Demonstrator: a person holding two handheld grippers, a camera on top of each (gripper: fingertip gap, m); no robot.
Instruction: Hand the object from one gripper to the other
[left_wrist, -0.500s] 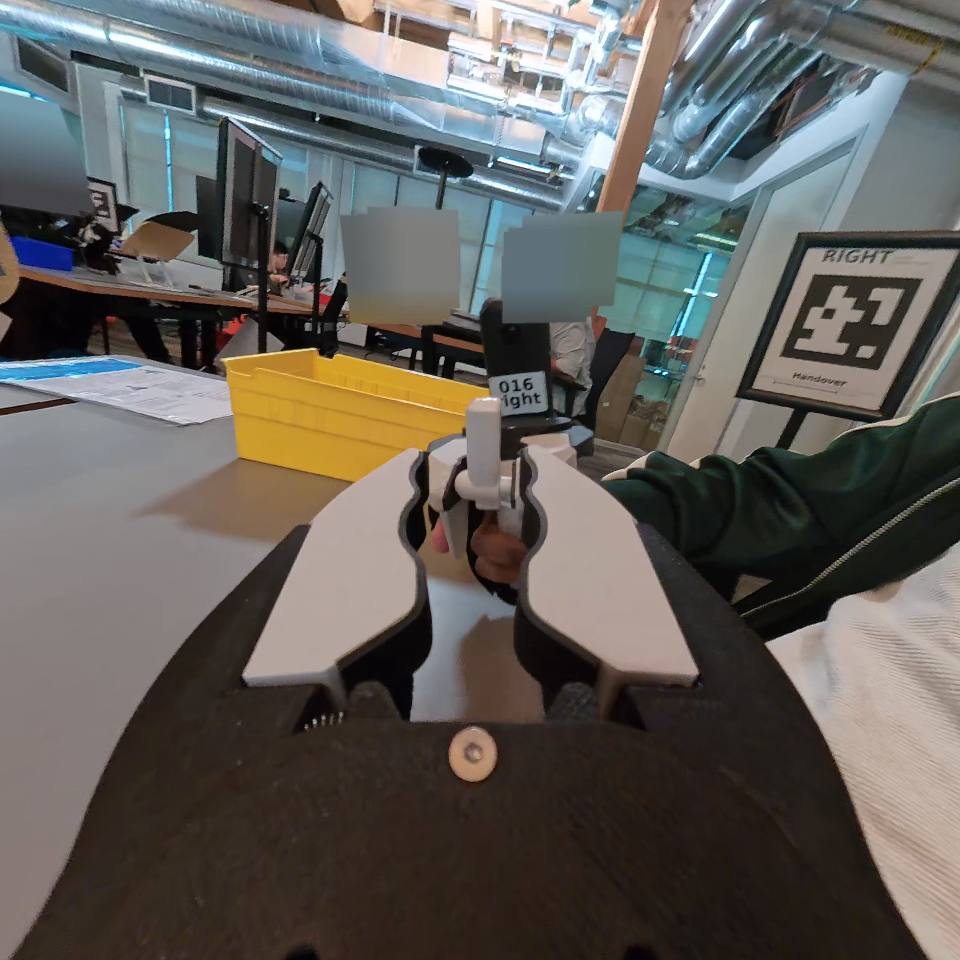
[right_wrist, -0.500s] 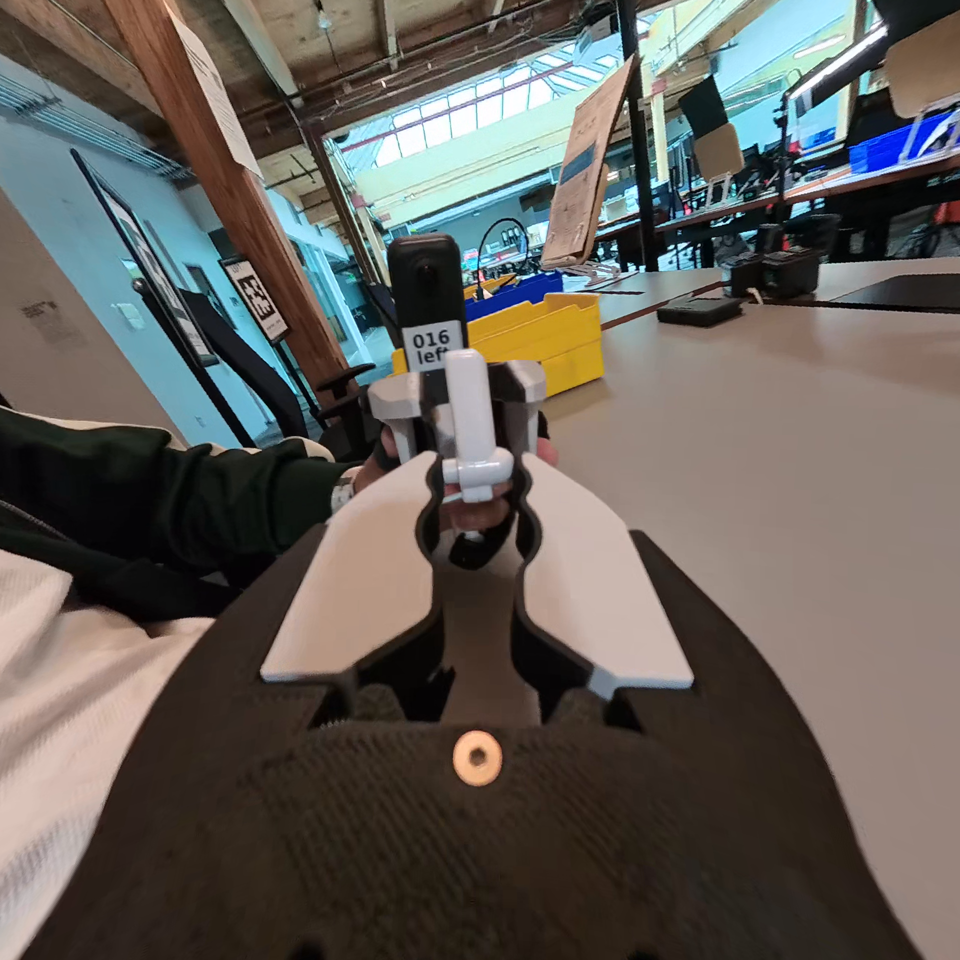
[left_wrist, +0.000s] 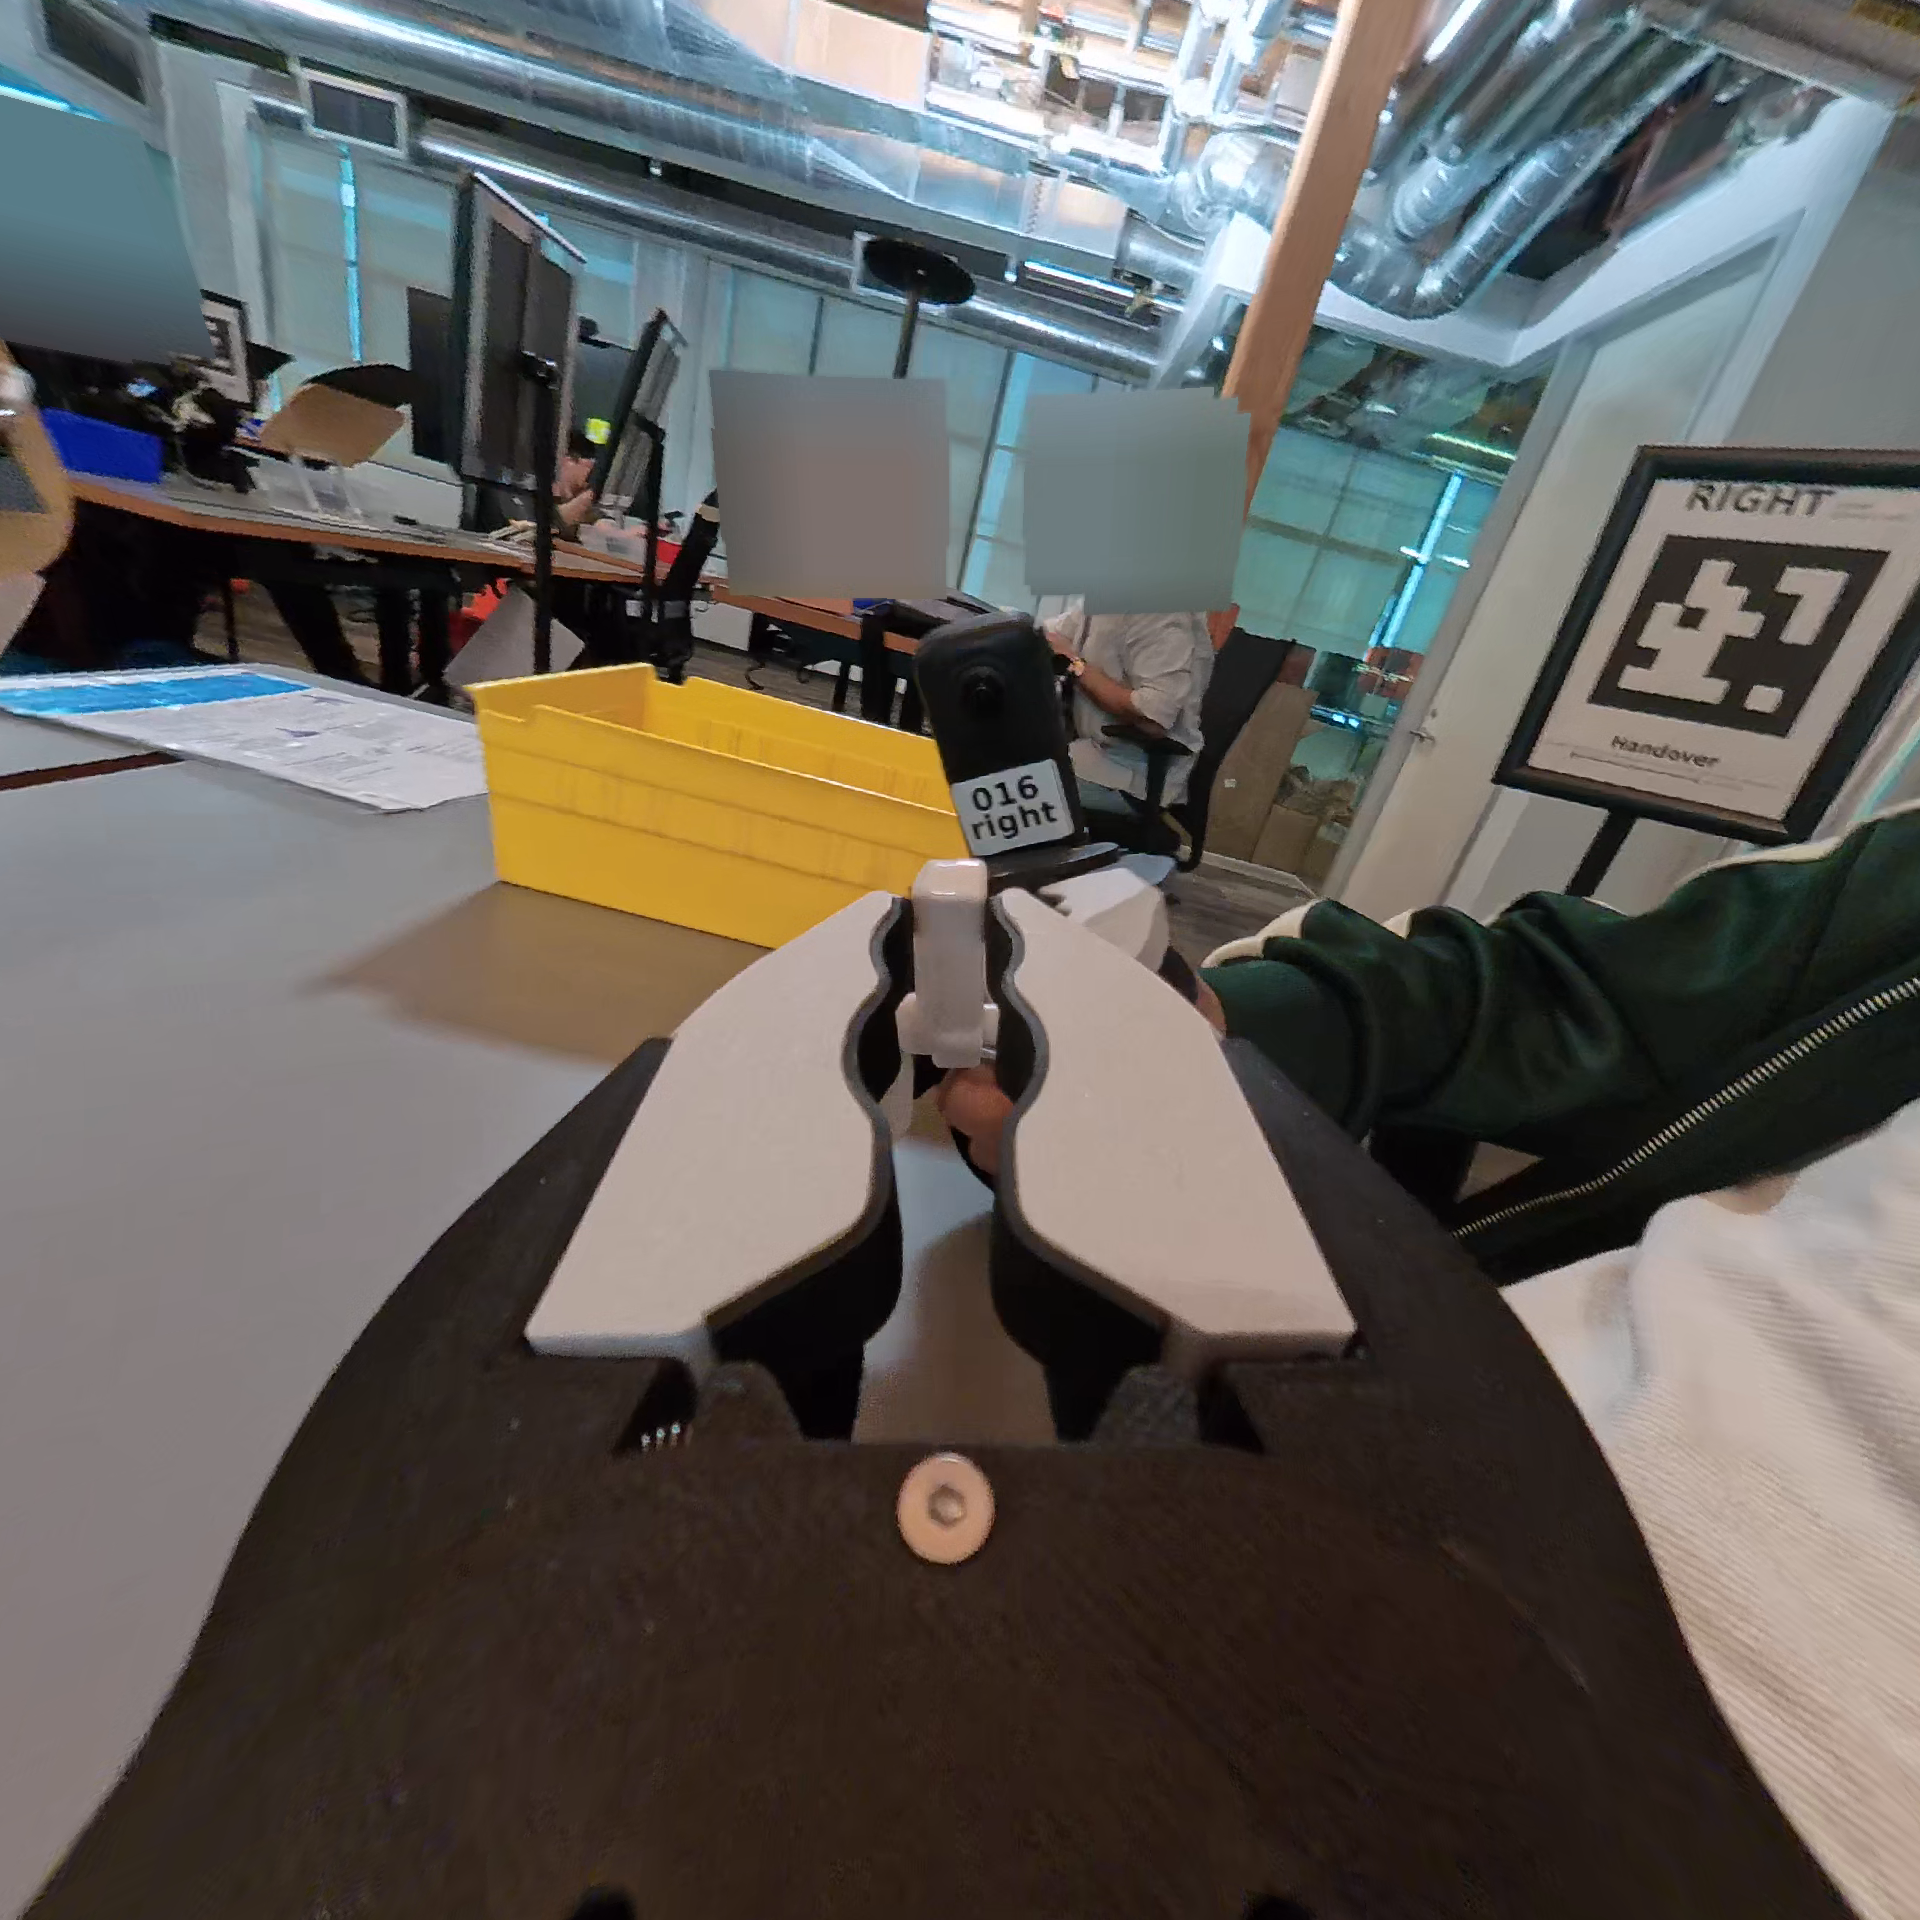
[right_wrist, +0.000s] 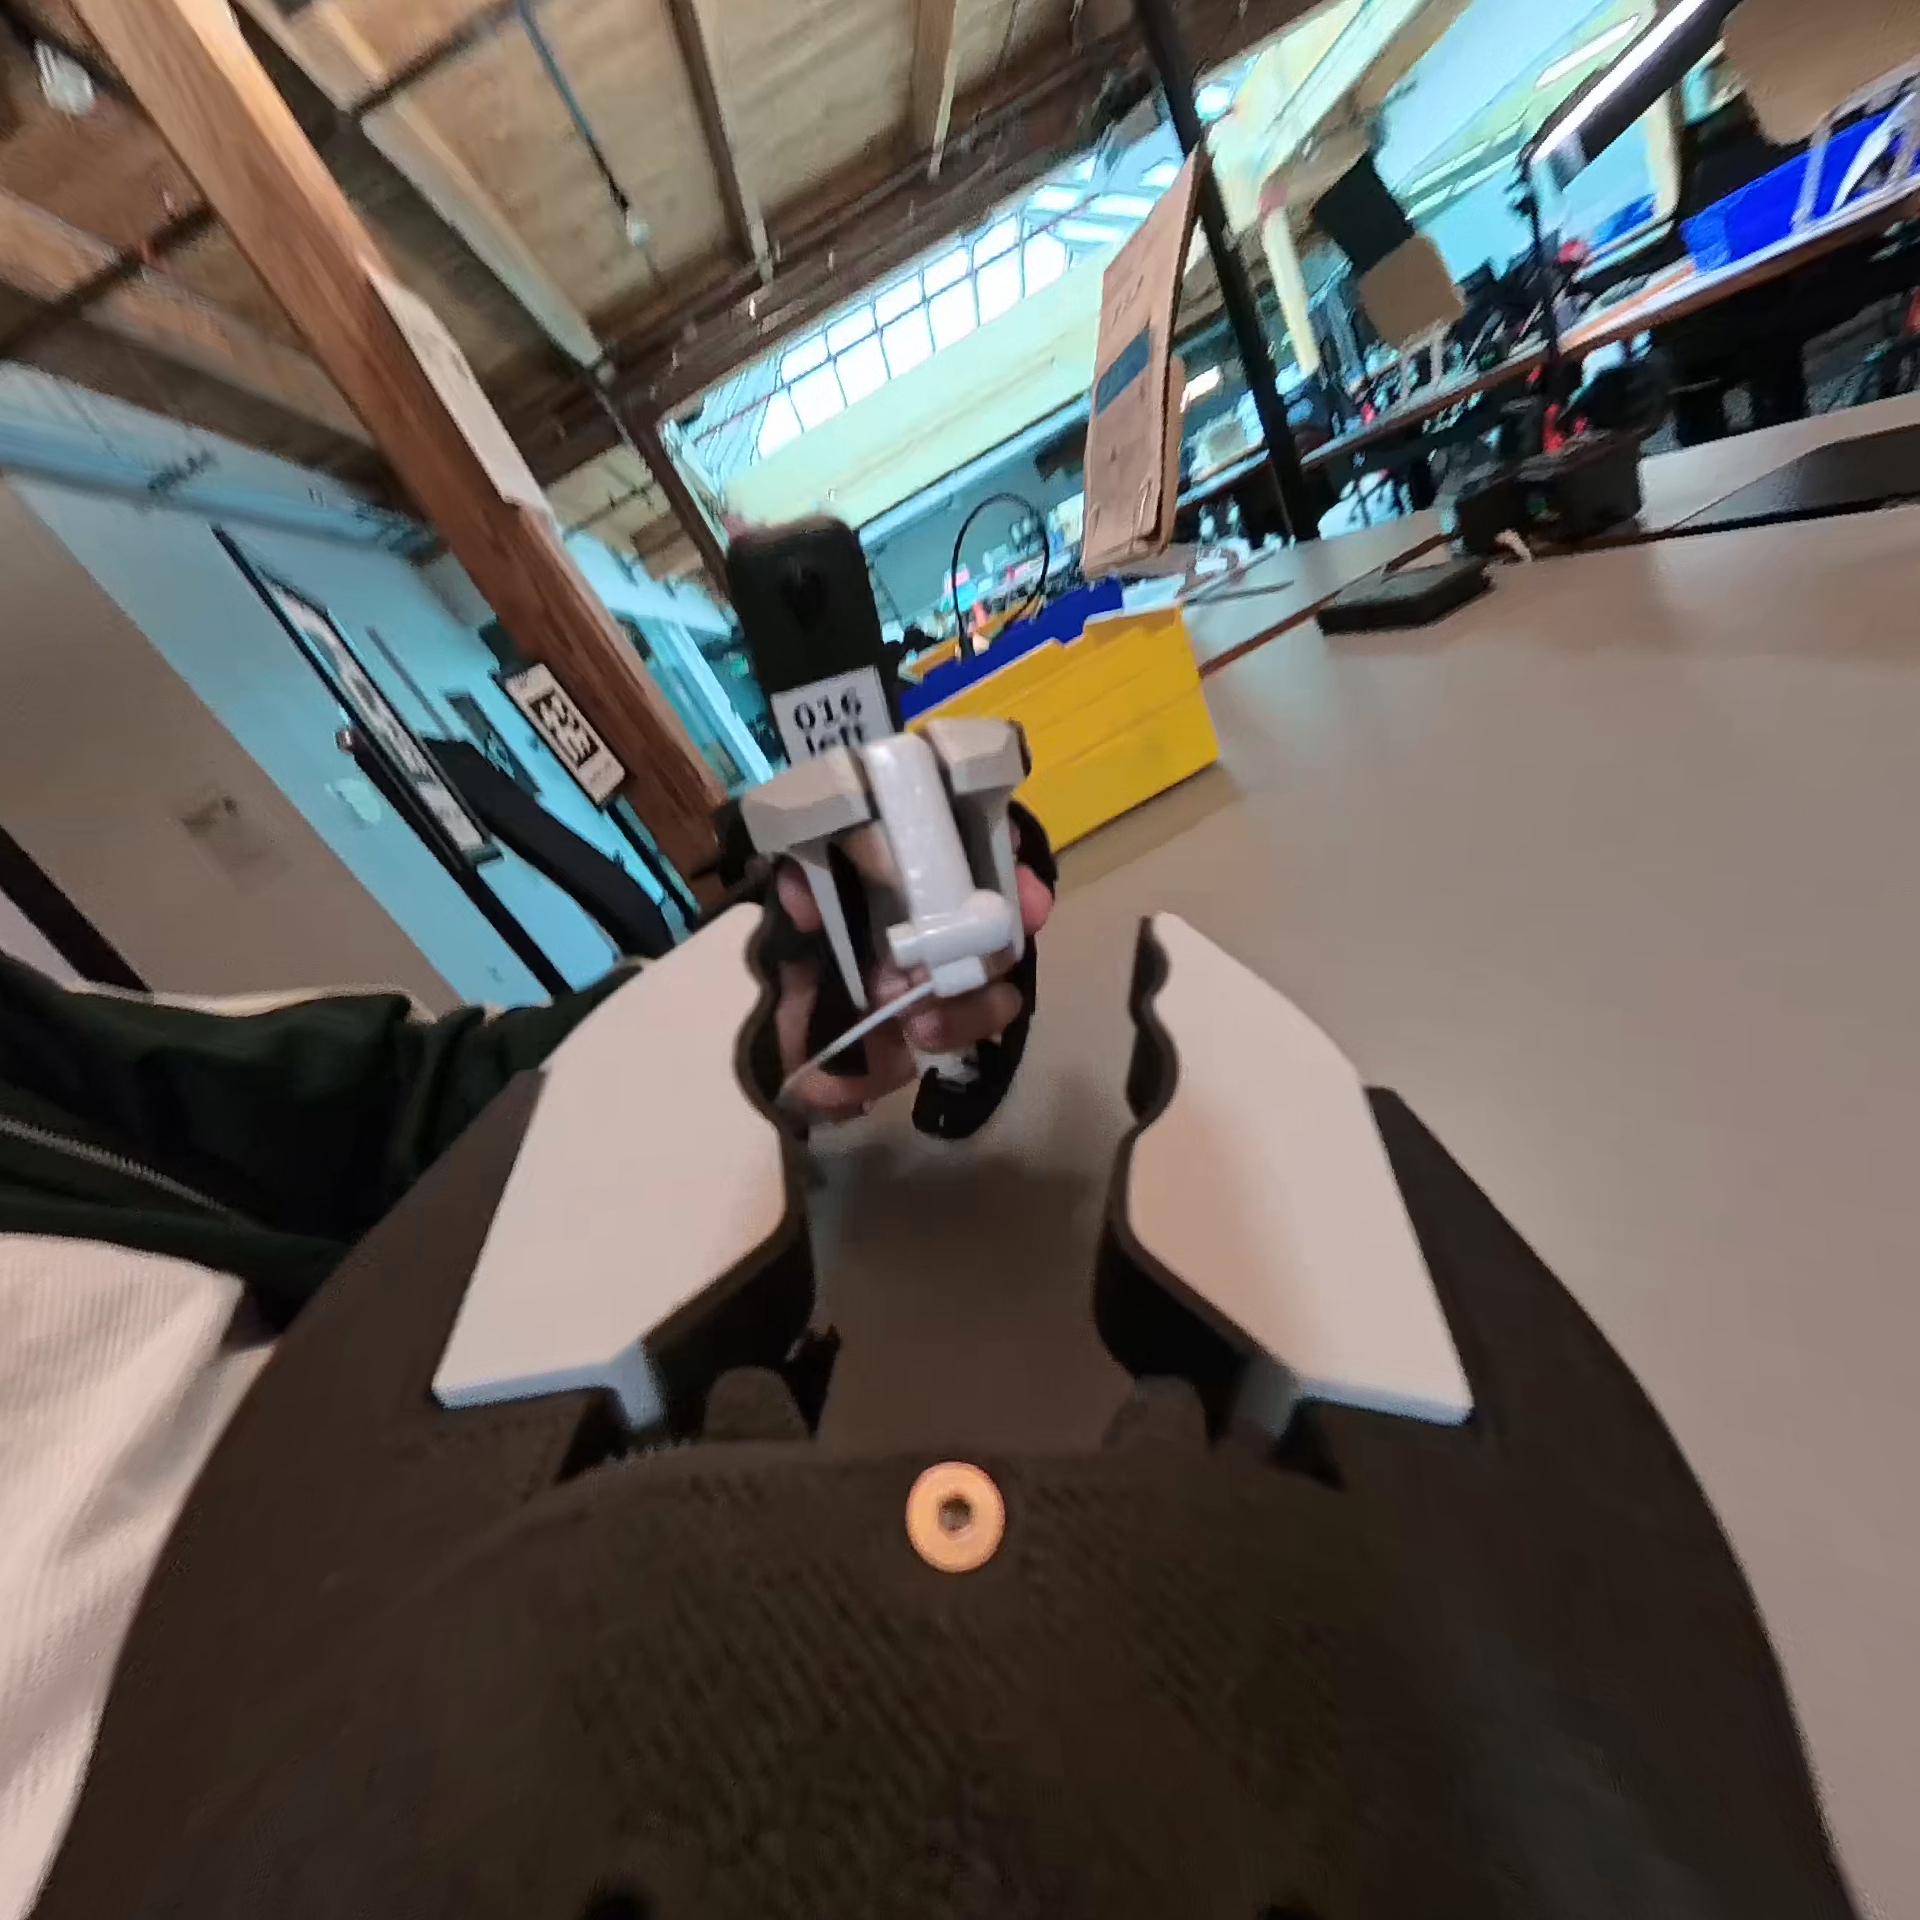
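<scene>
Left wrist view, from left to right: papers (left_wrist: 260, 732) lie on the grey table (left_wrist: 208, 1039), then a yellow bin (left_wrist: 707, 800) stands on it, and just right of that the left gripper (left_wrist: 948, 935) pinches a white object (left_wrist: 948, 971) upright between its tips. Behind it sits the right gripper (left_wrist: 1112, 914), with a dark green sleeve (left_wrist: 1558, 1039) reaching in from the right and a framed marker sign (left_wrist: 1725, 644) beyond.

Right wrist view, blurred: the sleeve (right_wrist: 208, 1091) is at left, then the left gripper (right_wrist: 914, 790) clamping the object (right_wrist: 925, 862), a thin white cord hanging from its lower end. The right gripper (right_wrist: 951, 951) stands spread wide and holds nothing, apart from the object. The bin (right_wrist: 1081, 707) is farther right.
</scene>
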